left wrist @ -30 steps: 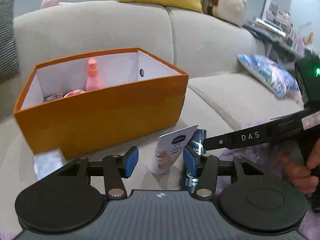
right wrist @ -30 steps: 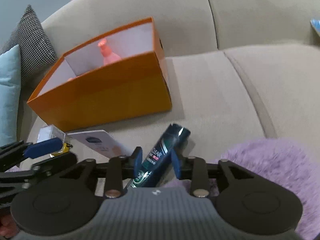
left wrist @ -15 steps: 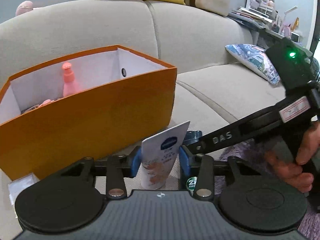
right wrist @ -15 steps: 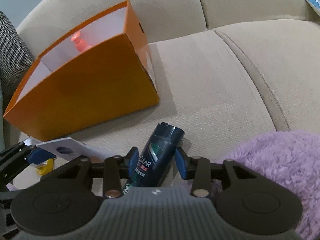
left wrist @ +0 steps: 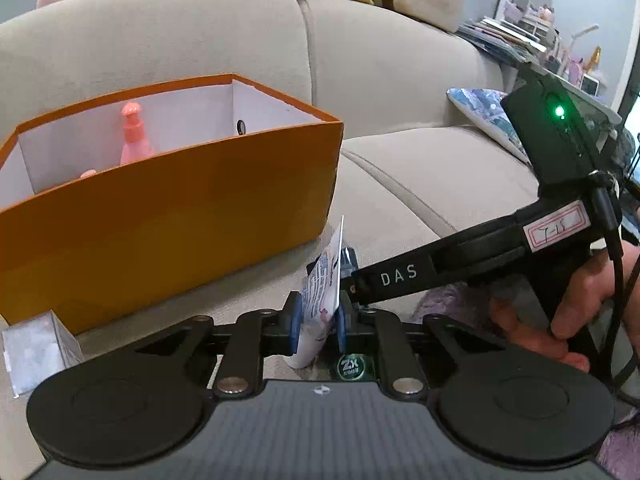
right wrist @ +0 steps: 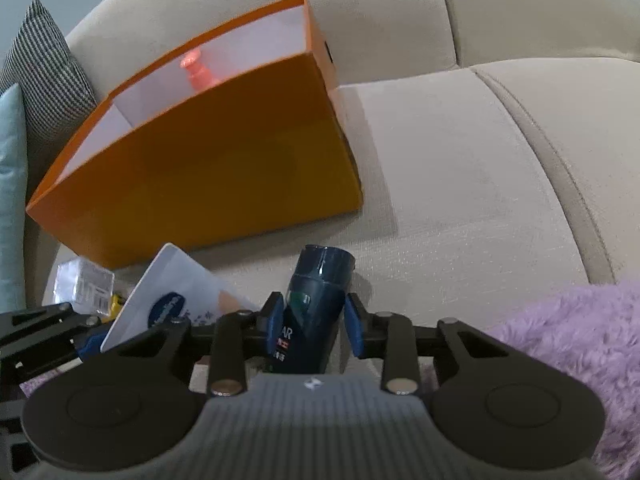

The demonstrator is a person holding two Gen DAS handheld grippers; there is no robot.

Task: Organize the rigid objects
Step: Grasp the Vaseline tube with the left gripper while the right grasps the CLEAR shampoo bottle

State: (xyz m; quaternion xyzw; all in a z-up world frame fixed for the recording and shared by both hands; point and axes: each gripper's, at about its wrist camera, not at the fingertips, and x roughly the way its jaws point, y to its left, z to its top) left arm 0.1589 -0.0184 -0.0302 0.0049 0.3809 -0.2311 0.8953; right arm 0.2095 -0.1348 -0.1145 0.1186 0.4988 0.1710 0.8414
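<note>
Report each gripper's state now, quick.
Left gripper: shut on the white tube.
Right gripper: pads at the dark blue bottle, one side gapped; grip cannot be told.

The orange box (left wrist: pixel 172 208) stands just ahead of both grippers, its near wall blocking a straight path forward; its top is open, with a pink bottle (left wrist: pixel 134 136) upright near the back wall. Bare sofa seat (right wrist: pixel 460 184) lies open to the box's right. A small clear box (left wrist: pixel 36 344) sits by its near left corner. The purple fluffy fabric (right wrist: pixel 568 344) crowds the right side.
</note>
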